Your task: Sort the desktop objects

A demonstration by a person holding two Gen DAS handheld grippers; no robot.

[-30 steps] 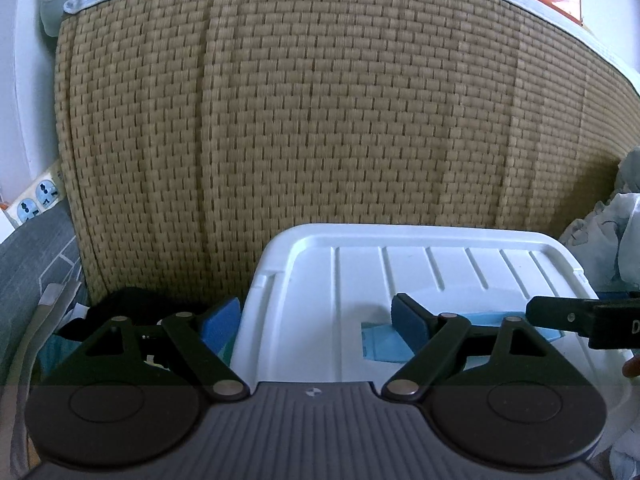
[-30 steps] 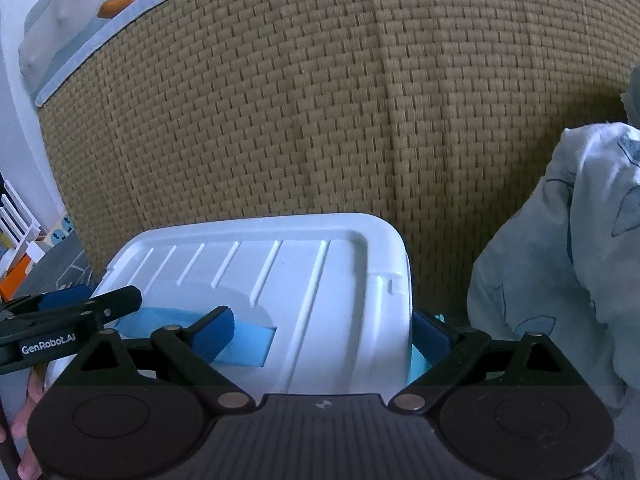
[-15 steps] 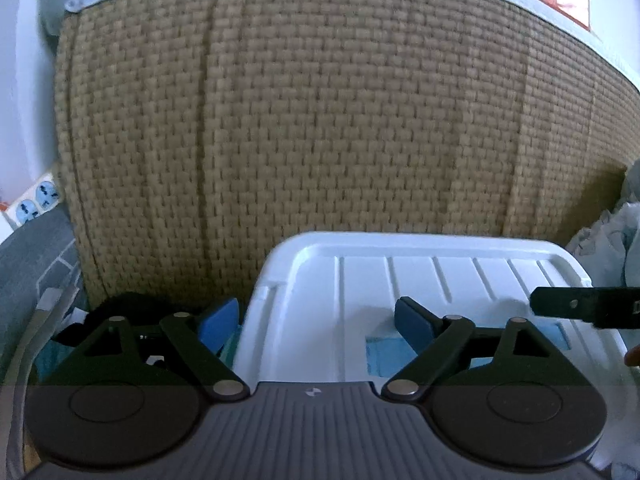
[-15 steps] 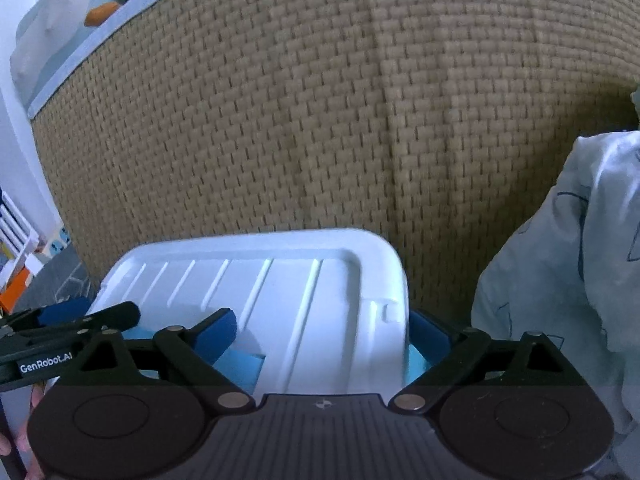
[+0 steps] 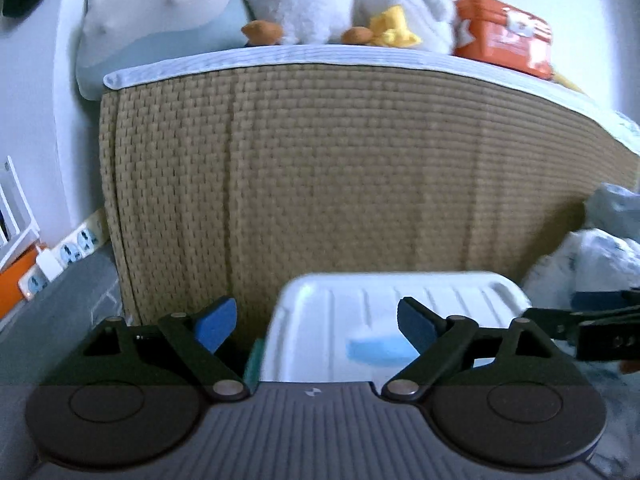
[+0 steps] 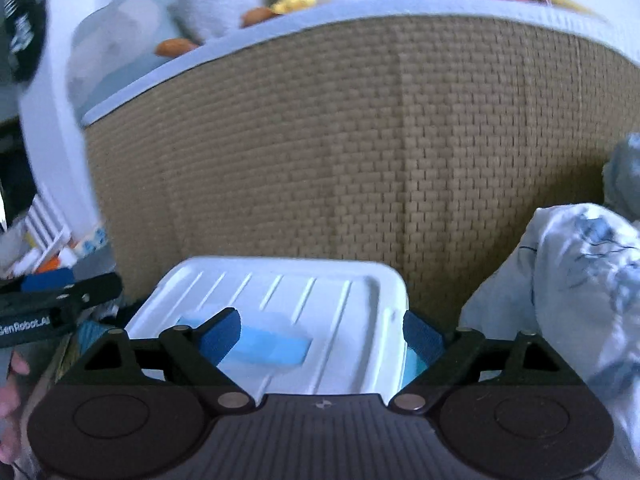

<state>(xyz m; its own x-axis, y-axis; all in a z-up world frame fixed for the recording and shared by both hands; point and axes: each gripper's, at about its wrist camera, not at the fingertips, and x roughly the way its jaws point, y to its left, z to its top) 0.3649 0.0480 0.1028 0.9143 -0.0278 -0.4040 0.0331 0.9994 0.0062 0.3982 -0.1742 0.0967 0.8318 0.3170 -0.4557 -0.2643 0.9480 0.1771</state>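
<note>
Now in the left wrist view your left gripper has tilted up vs 1 s ago: more bed wall, plush toys show. Fingers spread, straddling the white lid left edge.

Right wrist view: right gripper spread over lid's right edge, nothing pinched; box seems lifted w/ both.

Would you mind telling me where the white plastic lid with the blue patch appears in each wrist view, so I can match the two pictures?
Left wrist: white lid sits low, right of centre, its left edge between the open left gripper fingers.
Right wrist: lid is low centre, its right edge between the open right gripper fingers.
Shared landmark: the woven mat behind it.
</note>
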